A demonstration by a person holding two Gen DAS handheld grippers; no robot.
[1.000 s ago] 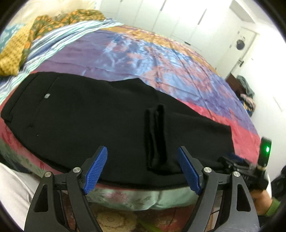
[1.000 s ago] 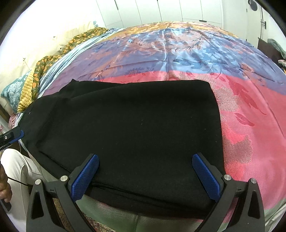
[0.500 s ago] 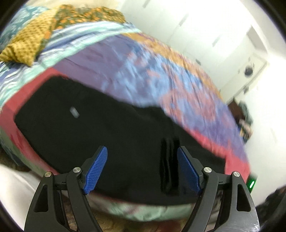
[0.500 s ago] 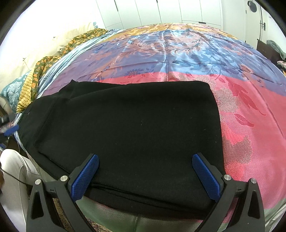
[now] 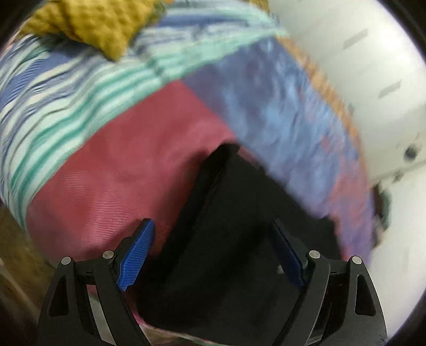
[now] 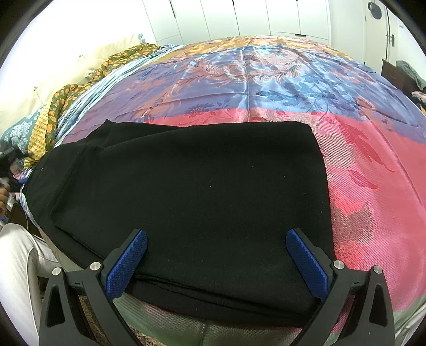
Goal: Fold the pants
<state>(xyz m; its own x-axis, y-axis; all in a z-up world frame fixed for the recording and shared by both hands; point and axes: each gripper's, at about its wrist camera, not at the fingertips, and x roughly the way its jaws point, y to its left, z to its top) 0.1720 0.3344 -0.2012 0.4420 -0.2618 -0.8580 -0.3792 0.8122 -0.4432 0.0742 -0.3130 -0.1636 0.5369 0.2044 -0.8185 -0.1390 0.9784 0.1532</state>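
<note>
Lying folded on the bedspread (image 6: 279, 77), one pair of black pants (image 6: 202, 191) sits at its near edge. Two grippers hover over it, the left gripper (image 5: 213, 255) and the right gripper (image 6: 217, 262), each spread wide and holding nothing. One yellow blanket (image 5: 87, 24) lies beyond the pants.

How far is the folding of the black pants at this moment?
Done: the black pants lie on the bed cover already doubled, one layer stacked on another at the near edge. In hand: nothing; the right gripper and the left gripper are both open over the cloth. Left: seemingly at least one more fold, as the waist end at the left sticks out.
</note>
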